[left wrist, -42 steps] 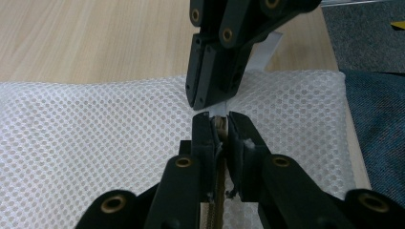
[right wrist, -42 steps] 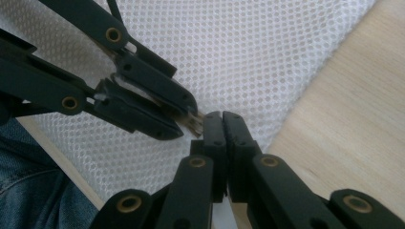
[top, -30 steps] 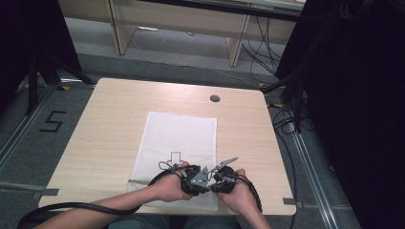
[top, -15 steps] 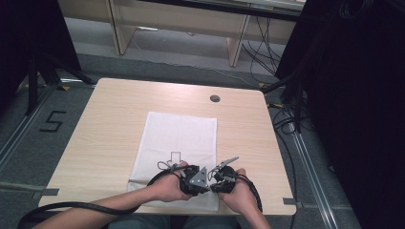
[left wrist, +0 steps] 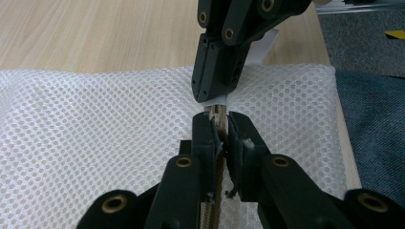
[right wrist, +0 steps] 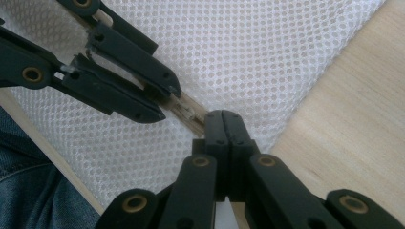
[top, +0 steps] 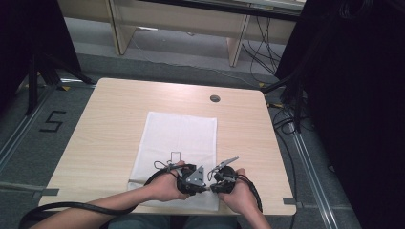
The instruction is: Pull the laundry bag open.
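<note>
Over one mesh cloth (top: 177, 138): left hand-held gripper (left wrist: 219, 125) and right hand-held gripper (right wrist: 223, 118) both pinch one stick (right wrist: 184, 110).

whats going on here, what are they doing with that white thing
A person sits at a wooden table with a two-jaw gripper in each hand, working at the near edge of a white mesh bag that lies flat on it. The left gripper is shut on a thin tan strip along the bag's edge, probably its zipper. The right gripper, tip to tip with it, is shut on the same strip, apparently on a small white tab there. Whether the bag is open I cannot tell.
</note>
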Demonstrator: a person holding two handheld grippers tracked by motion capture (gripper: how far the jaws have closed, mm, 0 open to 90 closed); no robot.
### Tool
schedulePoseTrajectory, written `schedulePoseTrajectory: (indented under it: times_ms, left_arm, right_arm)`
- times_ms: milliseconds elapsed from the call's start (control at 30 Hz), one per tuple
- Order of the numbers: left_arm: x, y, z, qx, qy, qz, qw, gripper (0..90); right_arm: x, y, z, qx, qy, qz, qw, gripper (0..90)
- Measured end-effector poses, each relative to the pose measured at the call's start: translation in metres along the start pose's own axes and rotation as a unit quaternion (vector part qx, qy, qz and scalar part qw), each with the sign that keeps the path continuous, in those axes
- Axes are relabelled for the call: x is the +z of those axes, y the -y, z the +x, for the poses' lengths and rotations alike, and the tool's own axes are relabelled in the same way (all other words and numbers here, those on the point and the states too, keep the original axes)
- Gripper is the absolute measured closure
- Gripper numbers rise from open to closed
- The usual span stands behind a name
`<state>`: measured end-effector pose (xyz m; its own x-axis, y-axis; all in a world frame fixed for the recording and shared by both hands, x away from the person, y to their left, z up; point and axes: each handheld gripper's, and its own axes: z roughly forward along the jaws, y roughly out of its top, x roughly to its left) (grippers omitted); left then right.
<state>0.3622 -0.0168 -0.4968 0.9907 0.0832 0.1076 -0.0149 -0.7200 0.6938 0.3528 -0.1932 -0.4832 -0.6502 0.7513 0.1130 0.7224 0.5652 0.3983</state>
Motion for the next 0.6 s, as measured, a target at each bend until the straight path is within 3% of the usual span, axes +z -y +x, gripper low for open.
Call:
schedulePoseTrajectory:
  times_ms: [300,600]
  left_arm:
    - [-0.0009,0.0002,-0.0011,-0.009,-0.001,-0.001,1.0000,81.7]
    - [-0.0049,0.0005,-0.0009,-0.003,-0.002,-0.003,1.0000,81.7]
  right_arm:
    - [0.0003,-0.0003,0.0011,-0.012,0.004,0.000,0.9999,90.0]
    - [0.0001,-0.0002,0.0018,-0.009,0.005,0.002,0.9999,90.0]
